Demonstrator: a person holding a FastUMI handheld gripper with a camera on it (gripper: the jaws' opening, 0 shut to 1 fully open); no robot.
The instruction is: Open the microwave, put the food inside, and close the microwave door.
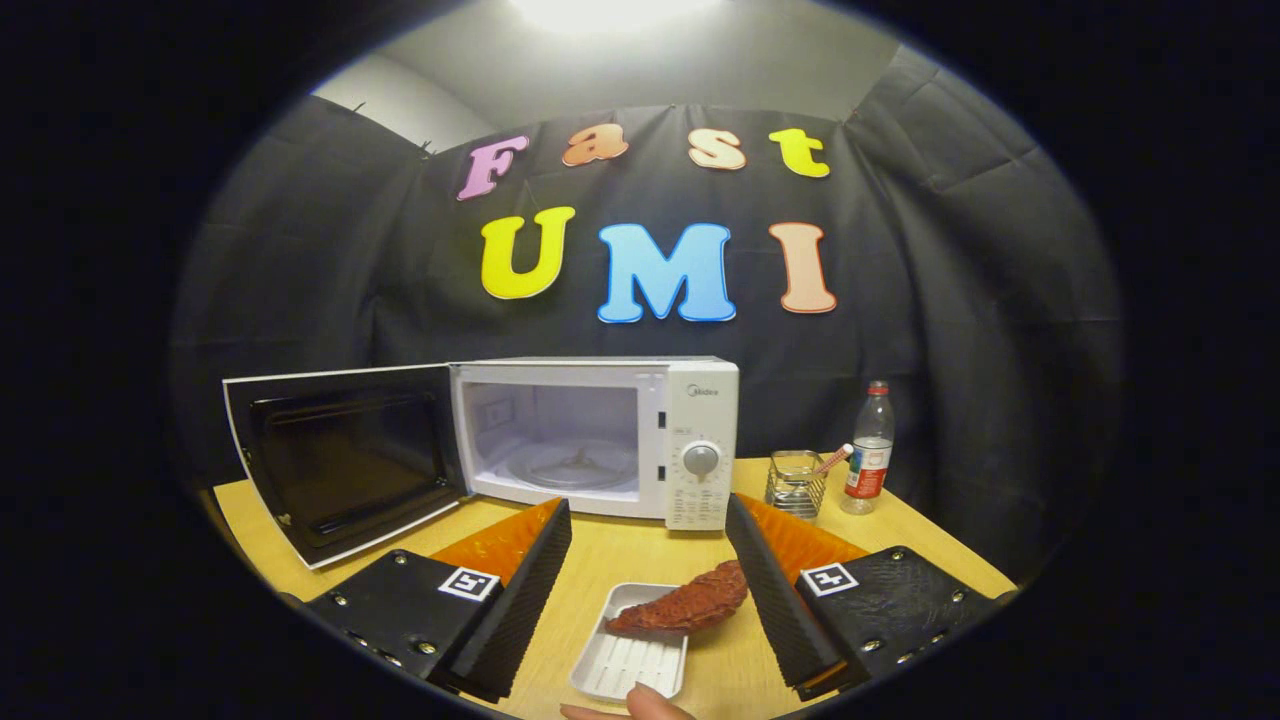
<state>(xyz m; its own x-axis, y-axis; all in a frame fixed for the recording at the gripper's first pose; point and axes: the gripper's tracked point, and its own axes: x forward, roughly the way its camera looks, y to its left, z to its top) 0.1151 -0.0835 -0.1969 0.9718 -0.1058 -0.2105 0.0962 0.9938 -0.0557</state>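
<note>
1. Hand-held gripper (640,590) – fingers spread wide apart, holding nothing. They hang over the near part of the table (640,545).
2. Food (685,606) – a reddish-brown, rough-textured piece lying across the far right corner of a white tray (630,655). One end of the piece overhangs the tray rim and reaches close to the right finger; whether it touches that finger cannot be told.
3. The tray sits on the table between the two fingers, nearer the viewer than the fingertips. Ribbed bottom visible in its bare part.
4. A fingertip (650,703) of a person shows at the near edge of the tray, touching or just beside its rim.
5. Microwave (640,440) – white, standing on the table beyond the fingers, well apart from the tray. Its door (340,455) is swung fully open to the left, dark inner face toward the camera.
6. Cavity is lit and open; glass turntable (575,465) inside with nothing on it. Control panel with a round dial (700,459) on the right side of the front.
7. To the right of the microwave – a small wire-mesh holder (795,485) with a stick-like item leaning out of it, and just beside that an upright clear bottle (869,450) with a red cap.
8. Status: door open, food not yet inside.
</note>
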